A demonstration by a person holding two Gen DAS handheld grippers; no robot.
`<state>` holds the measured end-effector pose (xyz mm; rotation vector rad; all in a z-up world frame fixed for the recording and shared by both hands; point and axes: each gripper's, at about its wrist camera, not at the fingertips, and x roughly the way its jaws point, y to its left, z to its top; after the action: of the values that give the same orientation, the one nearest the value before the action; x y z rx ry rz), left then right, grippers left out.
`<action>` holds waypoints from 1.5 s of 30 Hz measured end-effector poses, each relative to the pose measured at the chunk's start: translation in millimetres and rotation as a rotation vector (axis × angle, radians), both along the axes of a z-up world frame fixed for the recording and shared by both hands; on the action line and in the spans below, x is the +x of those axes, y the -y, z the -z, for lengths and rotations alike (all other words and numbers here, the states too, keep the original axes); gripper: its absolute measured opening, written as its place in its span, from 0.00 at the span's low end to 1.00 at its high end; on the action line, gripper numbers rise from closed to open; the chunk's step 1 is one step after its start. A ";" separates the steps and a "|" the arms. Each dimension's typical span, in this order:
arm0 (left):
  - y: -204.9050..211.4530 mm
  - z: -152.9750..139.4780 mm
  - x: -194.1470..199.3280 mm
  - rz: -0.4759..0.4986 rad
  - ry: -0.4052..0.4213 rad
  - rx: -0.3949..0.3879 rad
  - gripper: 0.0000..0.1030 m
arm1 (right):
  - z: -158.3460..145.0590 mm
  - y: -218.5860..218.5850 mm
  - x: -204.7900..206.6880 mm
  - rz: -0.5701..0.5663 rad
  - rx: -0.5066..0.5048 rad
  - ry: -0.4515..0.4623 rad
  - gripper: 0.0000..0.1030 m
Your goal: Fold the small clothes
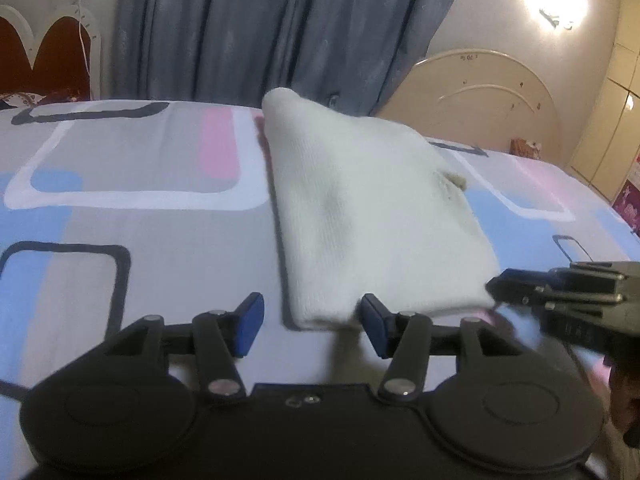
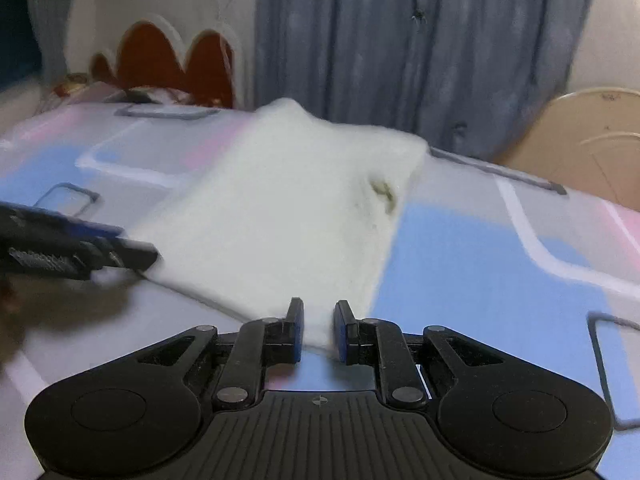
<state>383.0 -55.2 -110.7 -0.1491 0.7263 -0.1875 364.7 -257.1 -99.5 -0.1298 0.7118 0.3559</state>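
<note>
the white knitted garment [image 1: 372,216] lies flat (seemingly unfolded) on the patterned bed [image 1: 120,168], just ahead of both claws: left claw [image 1: 312,320] half-wide, right claw [image 2: 319,332] narrow, both empty.

Matt white knit cloth [image 1: 368,216], finely ribbed

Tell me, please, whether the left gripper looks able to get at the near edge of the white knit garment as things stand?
Probably yes. The left gripper is open right at the white knit garment, with only bedsheet beneath. The right gripper sits at the other near corner, clear of it.
</note>
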 end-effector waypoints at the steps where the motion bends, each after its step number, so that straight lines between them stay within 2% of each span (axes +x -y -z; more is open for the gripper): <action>1: -1.9 -3.6 -2.5 -0.011 0.018 -0.009 0.49 | -4.1 1.5 0.6 0.021 0.007 -0.019 0.15; 4: -7.5 -8.6 2.6 -0.054 0.046 -0.066 0.52 | -20.7 2.3 -3.6 0.034 0.032 0.027 0.15; 6: -8.0 -3.4 9.7 -0.084 0.021 -0.089 0.64 | -26.9 7.9 -8.8 0.034 0.063 0.055 0.15; 8: -12.1 9.2 8.9 -0.069 -0.008 -0.105 0.68 | -16.8 9.4 -6.4 0.058 0.072 0.015 0.15; 9: -12.9 9.5 9.8 -0.053 0.005 -0.100 0.68 | -7.7 9.0 0.3 0.066 0.052 -0.014 0.15; 11: -18.4 3.5 11.4 -0.054 -0.019 -0.128 0.63 | -2.0 16.7 5.9 0.078 0.084 -0.022 0.15; 13: -25.8 -3.7 12.3 -0.081 0.006 -0.148 0.61 | -12.4 26.0 10.6 0.128 0.142 -0.061 0.16; 15: -28.5 -8.5 16.9 -0.089 0.031 -0.142 0.65 | -24.3 32.2 7.8 0.159 0.165 -0.014 0.15; 20: -16.0 -4.3 40.1 -0.052 0.022 -0.141 0.62 | -29.1 30.8 22.1 0.171 0.202 0.005 0.16; 23: -11.1 6.7 51.7 -0.027 -0.013 -0.178 0.58 | -15.9 21.2 34.4 0.160 0.158 -0.024 0.16; 24: -10.3 9.8 54.0 -0.003 -0.021 -0.199 0.56 | -6.9 20.0 39.7 0.168 0.133 -0.061 0.16; 26: -5.6 9.2 54.9 0.016 -0.010 -0.175 0.50 | -4.3 25.1 40.4 0.187 0.162 -0.067 0.19; 28: -3.3 8.7 54.3 0.020 -0.006 -0.164 0.49 | -6.6 25.1 40.9 0.195 0.142 -0.066 0.26; 39: 7.9 9.5 50.7 0.029 0.011 -0.123 0.44 | -1.9 35.7 46.5 0.163 0.165 -0.068 0.33; 40: 7.3 8.0 52.1 0.033 0.005 -0.125 0.46 | -2.4 35.6 47.6 0.160 0.165 -0.071 0.33; 41: 6.5 6.7 53.6 0.037 -0.001 -0.126 0.52 | -2.0 35.5 48.3 0.157 0.164 -0.073 0.34; 42: 6.2 5.1 54.8 0.039 -0.002 -0.121 0.62 | -2.4 35.8 49.0 0.153 0.159 -0.075 0.35; 44: 4.9 0.6 56.3 0.030 0.021 -0.106 0.73 | -3.8 34.3 50.6 0.145 0.137 -0.076 0.39; 45: 3.3 -1.3 57.9 0.029 0.026 -0.107 0.71 | -4.9 34.5 51.5 0.141 0.132 -0.080 0.40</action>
<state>440.9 -58.5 -109.4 -0.2381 0.6928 -0.2560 416.3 -291.6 -94.7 0.0600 0.7697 0.2737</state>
